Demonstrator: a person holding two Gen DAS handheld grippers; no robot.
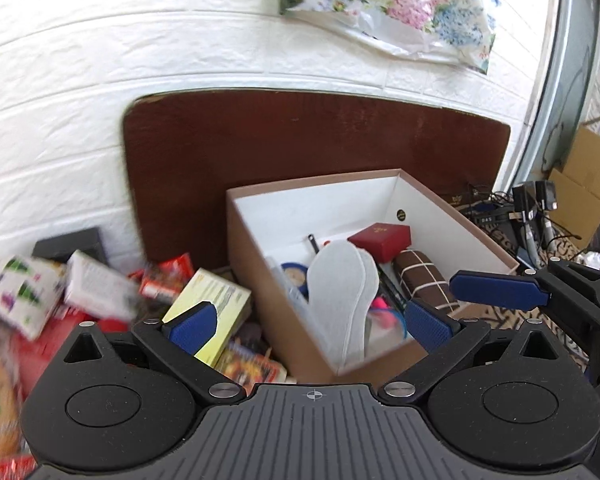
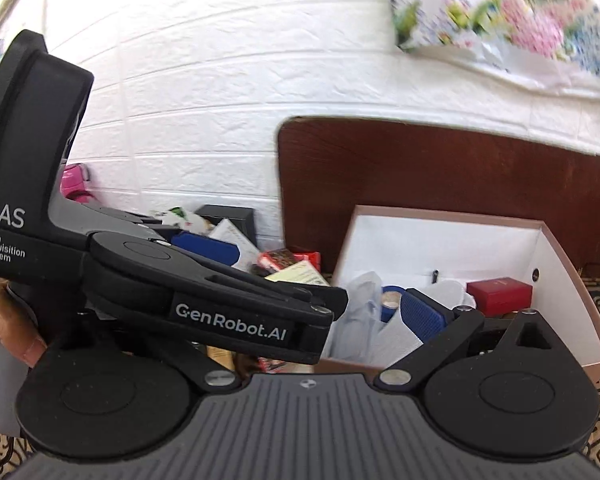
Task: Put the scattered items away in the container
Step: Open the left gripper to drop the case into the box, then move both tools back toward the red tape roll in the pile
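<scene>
**Both jaws wide beside the box**

Left hand-held gripper [image 1: 308, 324] spreads empty over the box [image 1: 260, 276], where insoles [image 1: 340, 280] and a red case [image 1: 380, 240] lie. Right hand-held gripper [image 2: 260, 320] gapes empty too. Scattered packets [image 1: 100, 288] lie left.

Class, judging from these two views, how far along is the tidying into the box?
Partly done. The box already holds a red case, white insoles and a checked brown roll. Both the left gripper and right gripper are open and empty. Packets remain piled left of it.
</scene>
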